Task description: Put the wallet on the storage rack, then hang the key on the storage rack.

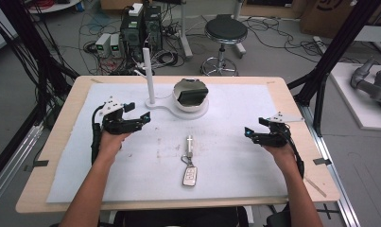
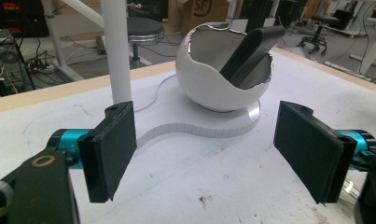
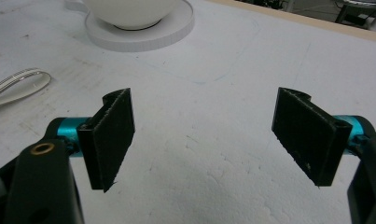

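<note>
Left hand-held gripper, right hand-held gripper both wide, empty; car key between, nearer person.

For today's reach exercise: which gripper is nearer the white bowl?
Left. The left gripper sits just left of the bowl and slightly nearer the person. The right gripper is farther off, to the bowl's right and nearer the person.

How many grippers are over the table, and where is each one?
2. The left gripper is over the mat's left side, near the white post; the right gripper is over its right side.
</note>
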`<state>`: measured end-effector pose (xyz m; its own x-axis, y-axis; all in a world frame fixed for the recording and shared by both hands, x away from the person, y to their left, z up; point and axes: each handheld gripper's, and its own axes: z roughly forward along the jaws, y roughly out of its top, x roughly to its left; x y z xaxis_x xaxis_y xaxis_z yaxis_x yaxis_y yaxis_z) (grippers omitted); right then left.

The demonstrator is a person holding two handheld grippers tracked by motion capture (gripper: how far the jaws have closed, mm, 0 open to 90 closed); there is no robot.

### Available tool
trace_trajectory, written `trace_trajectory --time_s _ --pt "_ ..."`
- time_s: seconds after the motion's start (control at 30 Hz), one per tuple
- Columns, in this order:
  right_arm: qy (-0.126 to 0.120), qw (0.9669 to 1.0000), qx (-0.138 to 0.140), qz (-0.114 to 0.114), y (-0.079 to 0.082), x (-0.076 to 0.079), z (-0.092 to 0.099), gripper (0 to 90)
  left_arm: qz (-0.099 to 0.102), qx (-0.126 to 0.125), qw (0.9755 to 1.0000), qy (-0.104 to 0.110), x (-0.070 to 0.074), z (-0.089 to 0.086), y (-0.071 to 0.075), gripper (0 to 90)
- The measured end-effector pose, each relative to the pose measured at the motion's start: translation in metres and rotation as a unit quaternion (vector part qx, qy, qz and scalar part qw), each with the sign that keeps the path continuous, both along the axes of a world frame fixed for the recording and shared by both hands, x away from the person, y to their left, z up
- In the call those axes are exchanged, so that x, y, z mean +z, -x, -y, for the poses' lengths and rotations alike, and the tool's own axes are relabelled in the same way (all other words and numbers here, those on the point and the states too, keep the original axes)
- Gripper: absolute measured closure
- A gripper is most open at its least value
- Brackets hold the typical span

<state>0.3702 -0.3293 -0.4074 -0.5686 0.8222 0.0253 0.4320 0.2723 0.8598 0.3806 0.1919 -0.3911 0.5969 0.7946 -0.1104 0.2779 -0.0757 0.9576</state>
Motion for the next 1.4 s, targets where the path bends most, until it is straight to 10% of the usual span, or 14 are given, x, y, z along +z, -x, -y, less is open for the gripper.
trace_trajectory --time_s 0.47,0.87,1.13,1.27,1.4 --pt "-0.003 0.9999 -0.014 -0.003 0.0 -0.002 0.004 21.6 -0.031 0.005 0.9995 0.001 -0.005 0.005 0.011 23.3" --pt "0.001 0.9998 -0.018 -0.002 0.003 -0.003 0.006 21.7 -0.065 -0.038 0.9971 -0.01 -0.022 0.049 0.024 34.6" --pt "-0.003 0.9994 -0.035 -0.003 0.002 -0.002 0.01 21.7 -0.09 -0.08 0.9916 -0.047 -0.034 0.105 0.026 41.1" --pt "0.0 0.9993 -0.037 -0.007 0.002 -0.003 0.01 21.7 -0.128 -0.096 0.9849 -0.065 -0.046 0.128 0.022 32.6" --pt "-0.001 0.9991 -0.042 -0.007 0.002 -0.003 0.012 21.7 -0.144 -0.09 0.9832 -0.067 -0.049 0.138 0.02 28.1"
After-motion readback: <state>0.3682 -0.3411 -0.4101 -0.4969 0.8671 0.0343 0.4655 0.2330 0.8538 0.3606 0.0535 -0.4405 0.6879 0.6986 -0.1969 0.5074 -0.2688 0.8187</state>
